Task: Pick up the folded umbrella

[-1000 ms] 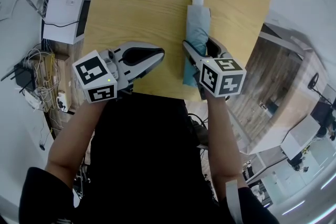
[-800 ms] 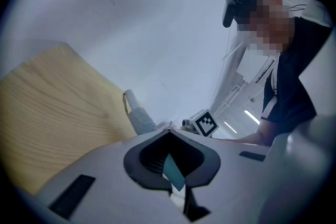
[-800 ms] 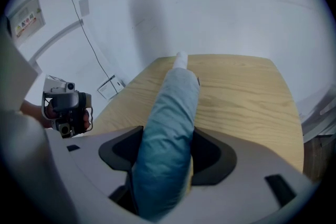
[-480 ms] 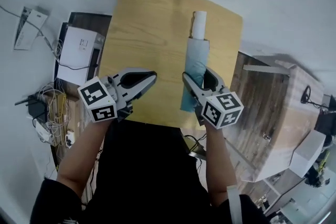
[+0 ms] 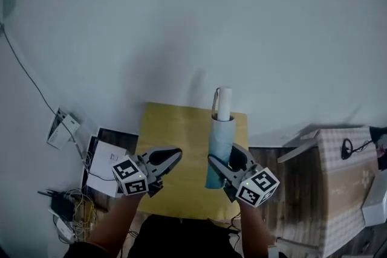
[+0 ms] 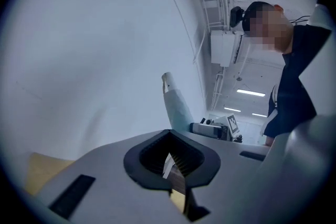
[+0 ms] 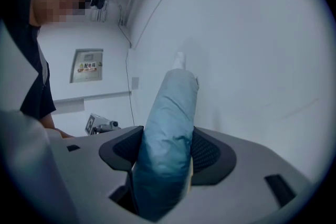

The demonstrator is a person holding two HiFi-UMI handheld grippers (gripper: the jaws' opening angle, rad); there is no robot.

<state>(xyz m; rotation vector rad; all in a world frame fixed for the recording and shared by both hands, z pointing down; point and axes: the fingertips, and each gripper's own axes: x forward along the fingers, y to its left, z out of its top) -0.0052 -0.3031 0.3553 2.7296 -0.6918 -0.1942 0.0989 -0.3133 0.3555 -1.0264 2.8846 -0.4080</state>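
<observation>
Umbrella (image 5: 219, 136) now up off table (image 5: 175, 130), raised with both my hands. Right gripper (image 5: 225, 157) clamps blue canopy, jaws wide round it. Left gripper (image 5: 175, 154) closed, empty, alongside.

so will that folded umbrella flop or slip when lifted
Likely stiff: the folded umbrella juts straight from the right gripper without drooping. Its soft fabric looks pinched between the jaws, so it might slip slightly. The white handle sits far from the grip, so it may lever down.
</observation>
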